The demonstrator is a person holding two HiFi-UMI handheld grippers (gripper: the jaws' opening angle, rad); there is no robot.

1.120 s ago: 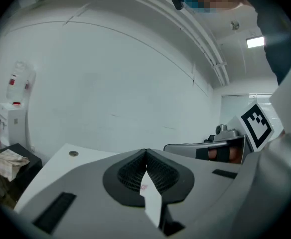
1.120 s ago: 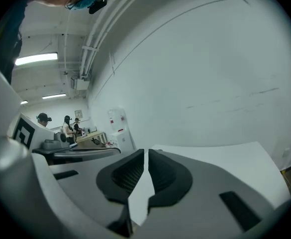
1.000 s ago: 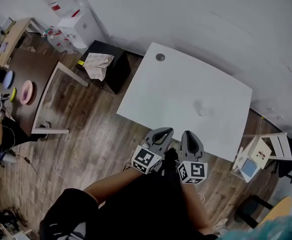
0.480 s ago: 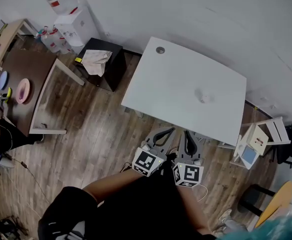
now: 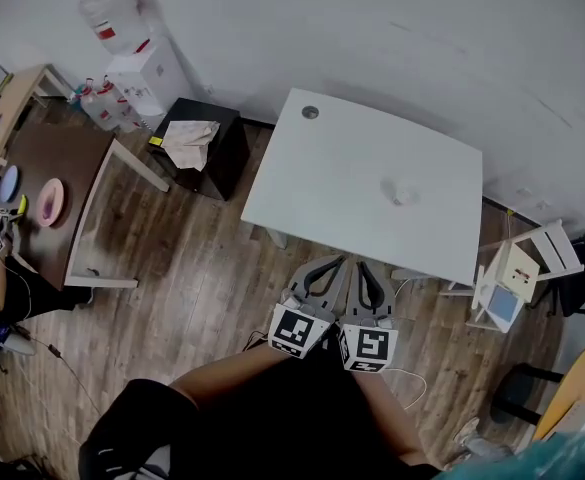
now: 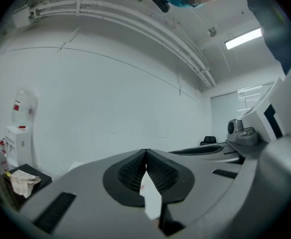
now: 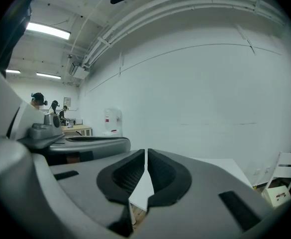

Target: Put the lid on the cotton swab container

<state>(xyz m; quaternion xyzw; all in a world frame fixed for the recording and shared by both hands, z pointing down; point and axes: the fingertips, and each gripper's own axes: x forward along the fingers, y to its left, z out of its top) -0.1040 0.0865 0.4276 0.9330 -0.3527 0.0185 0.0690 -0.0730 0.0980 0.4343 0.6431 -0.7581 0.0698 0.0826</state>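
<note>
The left gripper (image 5: 338, 262) has its jaws pressed together with nothing between them, and the right gripper (image 5: 363, 266) is the same, its pads closed up to a hairline. Both are empty. They are held side by side over the wooden floor (image 5: 192, 278), tips pointing at the near edge of the white table (image 5: 342, 158) and stopping just short of it. A second ago their marker cubes stood further apart, and now the two bodies lie almost against each other. The jaws were closed then as well. The cotton swab container (image 5: 401, 190) sits on the table toward its right side, well apart from both grippers. It is too small here to tell whether the lid is on it or beside it. Left of the table stands a black cabinet (image 5: 217, 153) with a crumpled cloth (image 5: 188, 140) on top, and a water dispenser (image 5: 144, 68) stands behind that against the wall. A white chair (image 5: 532, 263) is at the table's right end.
</note>
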